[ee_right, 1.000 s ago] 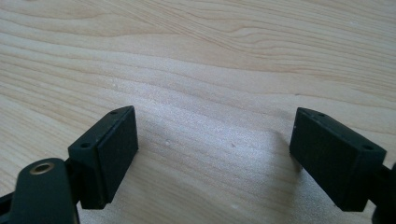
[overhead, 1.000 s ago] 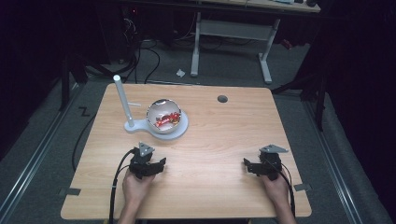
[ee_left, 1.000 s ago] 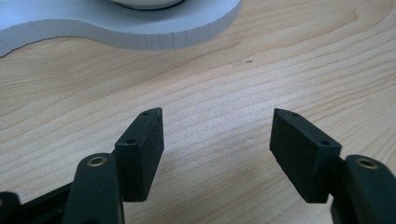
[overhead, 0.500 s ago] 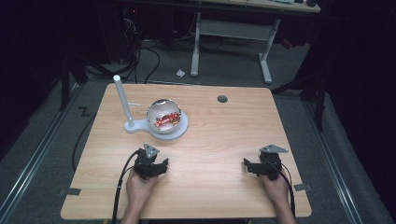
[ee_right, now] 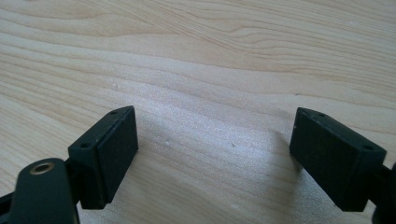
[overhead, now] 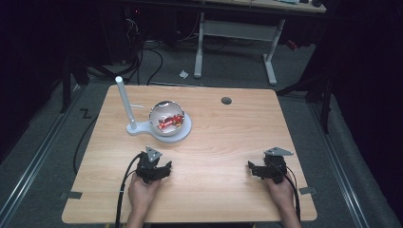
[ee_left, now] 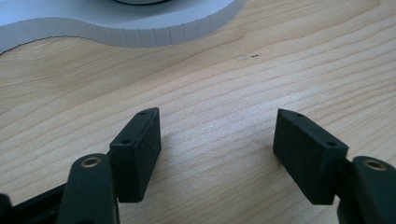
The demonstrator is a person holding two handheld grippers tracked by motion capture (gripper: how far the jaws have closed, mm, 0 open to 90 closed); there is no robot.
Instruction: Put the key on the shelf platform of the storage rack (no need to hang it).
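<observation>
Bowl (overhead: 166, 118) of red sweets on its white stand (overhead: 183, 130) is seen toward the bench's (overhead: 228, 142) far-left area, straight ahead of the nearer left claw (overhead: 164, 169), just opened further and empty, while the right claw (overhead: 252, 167) is held open near the right edge.

Prob. a lab: test table (overhead: 228, 142), floor cables (overhead: 157, 57).

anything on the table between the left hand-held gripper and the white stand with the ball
Nothing visible. Bare wood lies between the open left hand-held gripper and the white stand holding the shiny ball; its jaws, which have just been opening, are empty.
</observation>
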